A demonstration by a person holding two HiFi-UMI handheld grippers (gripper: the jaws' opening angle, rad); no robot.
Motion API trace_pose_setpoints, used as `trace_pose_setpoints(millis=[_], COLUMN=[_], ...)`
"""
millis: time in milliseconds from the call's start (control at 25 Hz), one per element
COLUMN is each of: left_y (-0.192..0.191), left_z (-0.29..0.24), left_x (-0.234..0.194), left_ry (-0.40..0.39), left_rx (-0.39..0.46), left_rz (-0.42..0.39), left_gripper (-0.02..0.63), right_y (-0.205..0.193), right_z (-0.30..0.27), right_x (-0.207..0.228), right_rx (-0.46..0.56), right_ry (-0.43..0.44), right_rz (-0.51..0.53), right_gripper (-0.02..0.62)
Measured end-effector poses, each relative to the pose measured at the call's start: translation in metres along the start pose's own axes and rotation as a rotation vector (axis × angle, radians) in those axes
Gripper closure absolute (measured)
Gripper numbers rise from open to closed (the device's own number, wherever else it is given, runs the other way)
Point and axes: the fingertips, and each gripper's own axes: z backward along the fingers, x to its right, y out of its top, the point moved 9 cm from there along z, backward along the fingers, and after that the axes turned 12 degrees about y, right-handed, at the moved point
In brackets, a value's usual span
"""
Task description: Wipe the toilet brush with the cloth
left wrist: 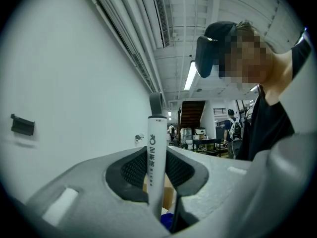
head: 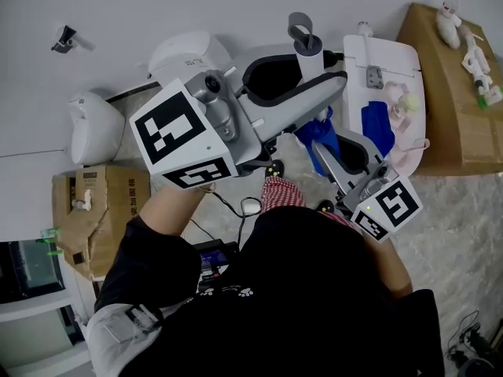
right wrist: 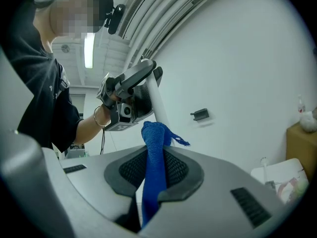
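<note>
The toilet brush is a white handle [head: 311, 56] with a grey loop [head: 302, 31] on top. My left gripper [head: 313, 74] is shut on the handle, which stands upright between the pads [left wrist: 157, 157]. The brush head is hidden below the jaws. My right gripper [head: 326, 152] is shut on a blue cloth [head: 317, 137], which hangs just below the left gripper. In the right gripper view the cloth [right wrist: 154, 162] sticks up between the jaws, its top next to the white handle [right wrist: 157, 105] and under the left gripper [right wrist: 130, 86].
A white toilet [head: 189, 53] and a white bin [head: 94, 124] stand against the wall at the left. At the right a white unit [head: 393, 61] carries another blue cloth [head: 378, 124]. Cardboard boxes sit at the far right [head: 448, 116] and at the lower left [head: 102, 203].
</note>
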Motion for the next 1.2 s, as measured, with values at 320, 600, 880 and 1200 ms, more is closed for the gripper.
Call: trace_pose_setpoints(millis=[320,600,880,1200], left_y=[-0.004,-0.008,0.0,0.005], left_z=[-0.001,-0.005,-0.001,-0.001], left_x=[0.0,0.002,0.006,0.007], left_ry=[-0.019,-0.024,-0.028,-0.042], left_rx=[-0.048,-0.061,-0.039,-0.031], left_rz=[-0.027,-0.024,-0.028,-0.042], left_gripper=[0.515,0.515,0.515,0.515], right_y=[-0.009,-0.014,-0.015,-0.02], right_z=[-0.004,-0.005,-0.005,-0.005], right_x=[0.006,0.006,0.003,0.004], right_rx=[-0.037,-0.046,-0.05,-0.061], right_ry=[0.015,0.027,0.019,0.007], right_rz=[-0.016,-0.031,-0.035,-0.034], right_gripper=[0.532,0.532,0.532,0.532])
